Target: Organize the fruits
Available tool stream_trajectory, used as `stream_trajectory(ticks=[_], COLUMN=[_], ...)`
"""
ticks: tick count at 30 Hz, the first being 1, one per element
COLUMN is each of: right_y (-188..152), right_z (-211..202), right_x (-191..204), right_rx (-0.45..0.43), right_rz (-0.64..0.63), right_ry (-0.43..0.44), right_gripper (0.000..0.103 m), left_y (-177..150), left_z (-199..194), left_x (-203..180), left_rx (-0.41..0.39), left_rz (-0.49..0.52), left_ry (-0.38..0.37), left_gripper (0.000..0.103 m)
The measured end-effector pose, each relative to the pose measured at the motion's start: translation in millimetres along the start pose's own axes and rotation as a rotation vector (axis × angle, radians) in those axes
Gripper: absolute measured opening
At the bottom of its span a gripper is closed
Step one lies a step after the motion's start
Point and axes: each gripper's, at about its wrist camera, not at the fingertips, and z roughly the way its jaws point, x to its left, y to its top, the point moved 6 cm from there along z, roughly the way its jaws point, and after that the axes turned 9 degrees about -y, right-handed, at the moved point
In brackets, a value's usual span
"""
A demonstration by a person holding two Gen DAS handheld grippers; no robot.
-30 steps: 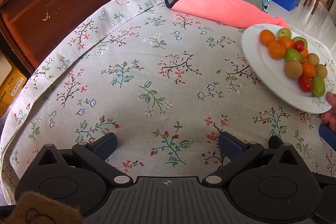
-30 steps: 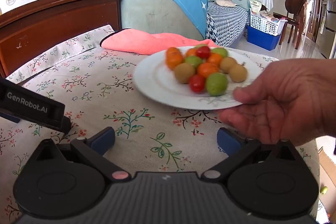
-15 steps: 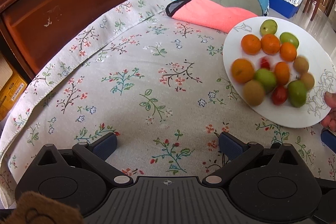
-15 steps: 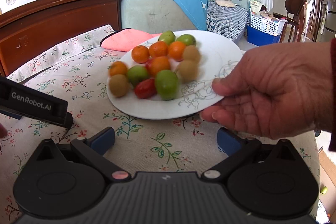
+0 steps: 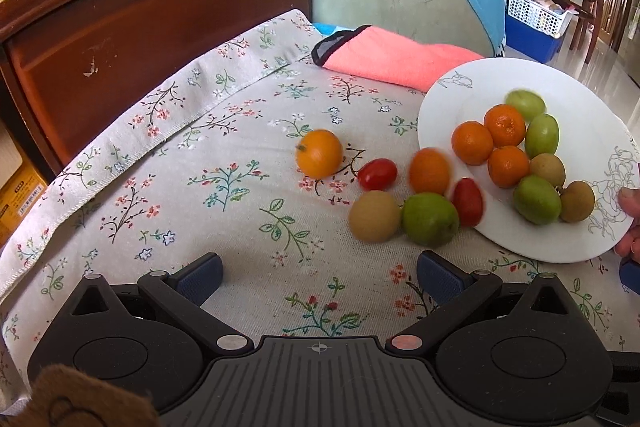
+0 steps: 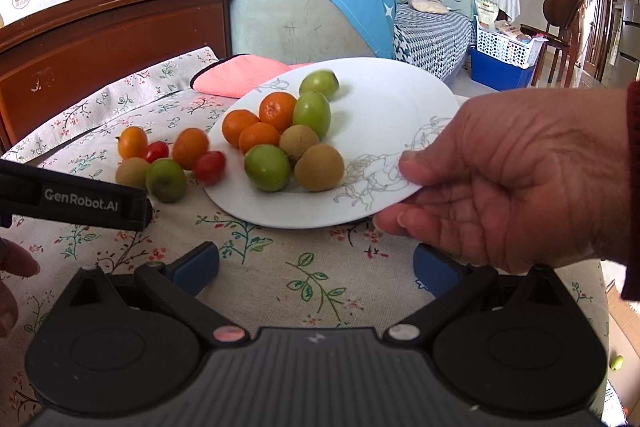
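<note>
Floral cloth (image 5: 224, 211) covers the table, with a dark wooden headboard (image 5: 160, 27) behind it and a pink towel (image 5: 396, 57) folded at the far edge. A bare hand (image 6: 516, 179) holds a white plate (image 6: 392, 107) tilted toward the cloth, and fruit is spilling off its low rim. An orange (image 5: 319, 153), two cherry tomatoes (image 5: 377, 174), a second orange (image 5: 430, 171), a brown kiwi (image 5: 374, 215) and a green fruit (image 5: 430, 219) lie on the cloth or right at the rim, some of them blurred as if rolling. Roughly eight pieces sit bunched together on the plate.

Both grippers hang back near the table's front edge. The left gripper (image 5: 320, 275) has its jaws wide apart with nothing between them, and so does the right gripper (image 6: 316, 267); neither touches any fruit.

Sorting has not begun. The pile is only being laid out, so every piece is left to pick up and group, and no container for the groups is in view.
</note>
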Motion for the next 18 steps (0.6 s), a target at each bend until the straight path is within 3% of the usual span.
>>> stream_trajectory(ticks=[18], right_y=[-0.1], right_z=[-0.3], right_x=[-1.0], right_rx=[-0.001], right_rz=[0.0], right_ry=[0.0], right_gripper=[0.102], left_y=[-1.1], left_z=[0.7], left_x=[-0.7], left_rx=[0.002], left_rz=[-0.002], left_ry=[0.001], left_gripper=[0.103])
